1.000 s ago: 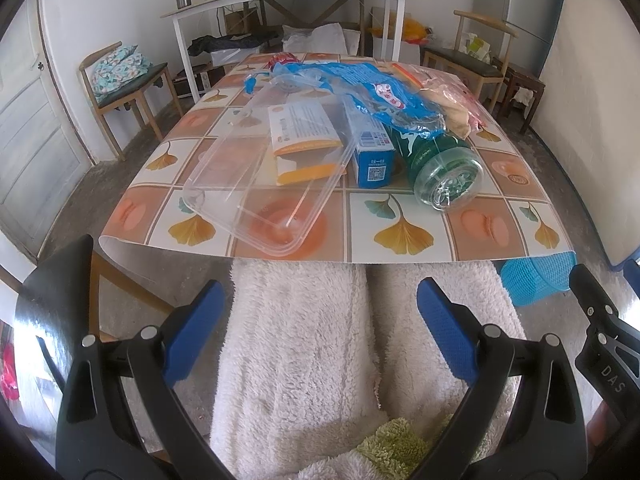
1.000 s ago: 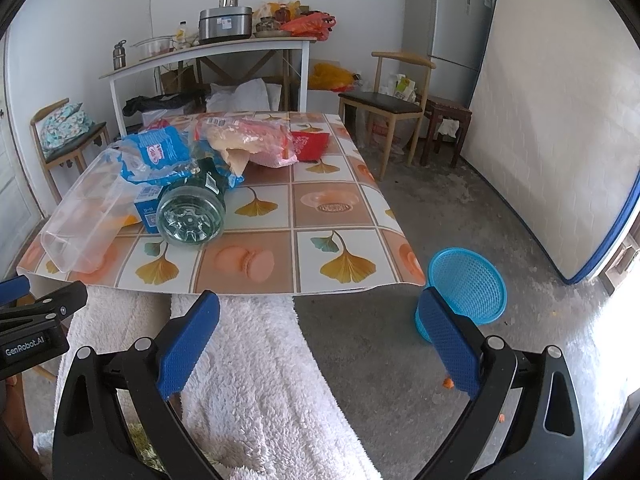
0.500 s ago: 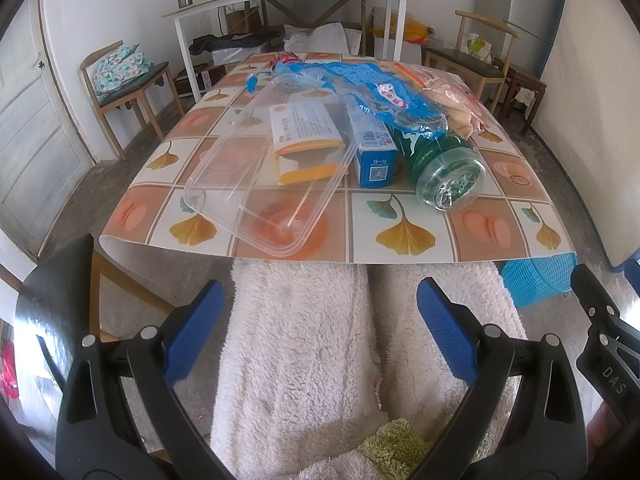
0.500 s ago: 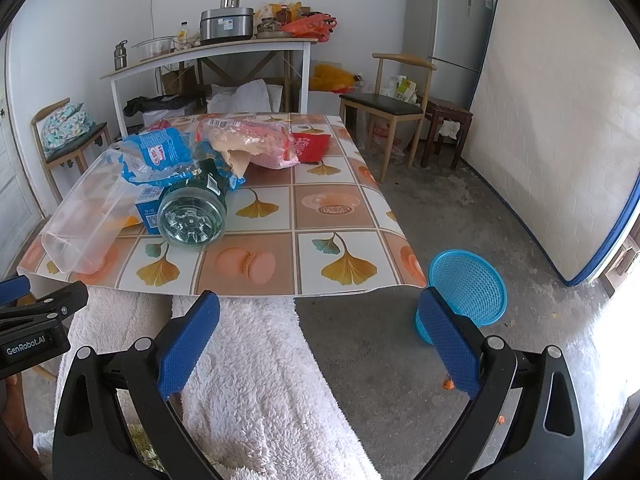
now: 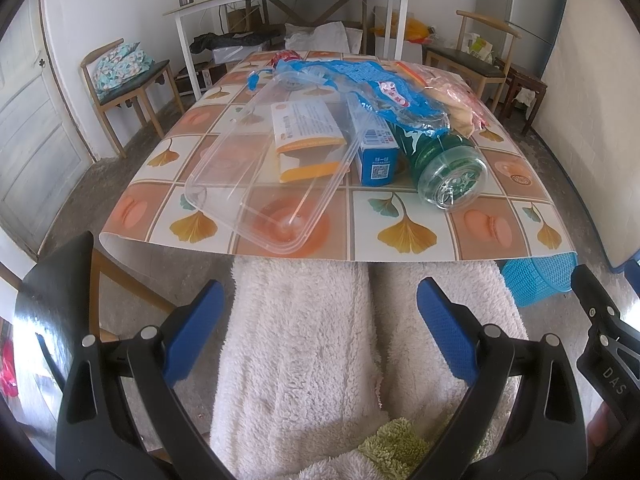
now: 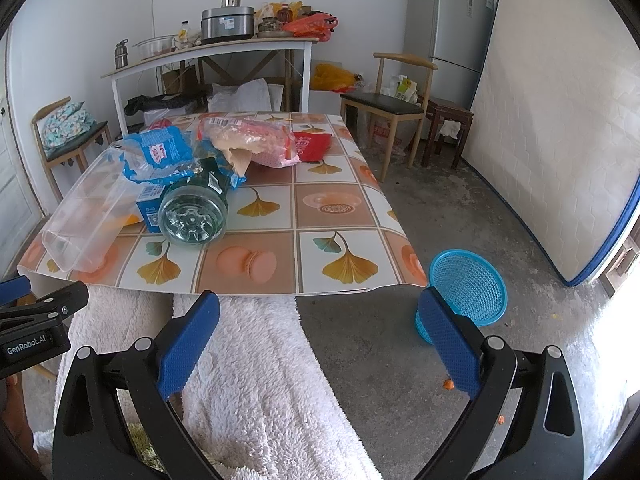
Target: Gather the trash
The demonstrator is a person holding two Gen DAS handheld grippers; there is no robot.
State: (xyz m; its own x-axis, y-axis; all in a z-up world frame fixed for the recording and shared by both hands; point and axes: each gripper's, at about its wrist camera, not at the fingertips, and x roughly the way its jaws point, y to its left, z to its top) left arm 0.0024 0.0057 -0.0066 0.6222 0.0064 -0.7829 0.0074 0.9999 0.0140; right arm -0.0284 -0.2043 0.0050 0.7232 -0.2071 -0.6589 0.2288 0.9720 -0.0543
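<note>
Left wrist view: the left gripper point(image 5: 318, 324) hangs over the person's lap, which is covered in white fleece point(image 5: 304, 344), its blue-padded jaws wide apart and holding nothing. Beyond the lap runs the near edge of the table point(image 5: 400, 254), covered in a leaf-patterned oilcloth. A clear plastic container point(image 5: 264, 184) lies upside down at the near left part, reaching almost to that edge. Under its far end shows an orange-and-white carton point(image 5: 308, 140). Just right of it stands a small blue box point(image 5: 376, 152), and next to that a green plastic bottle point(image 5: 448, 168) lies on its side, base toward the camera. A blue plastic wrapper point(image 5: 376, 84) drapes over the bottle and box, running toward the far edge.

In the right wrist view the right gripper point(image 6: 318, 332) is likewise held low in front of the table, jaws apart and empty. A pink snack bag point(image 6: 256, 140) lies behind the bottle, and a red packet point(image 6: 312, 146) just beyond it near the far right corner; what the bag holds is hard to make out. On the floor off the table's near right corner stands a blue mesh wastebasket point(image 6: 466, 288).
</note>
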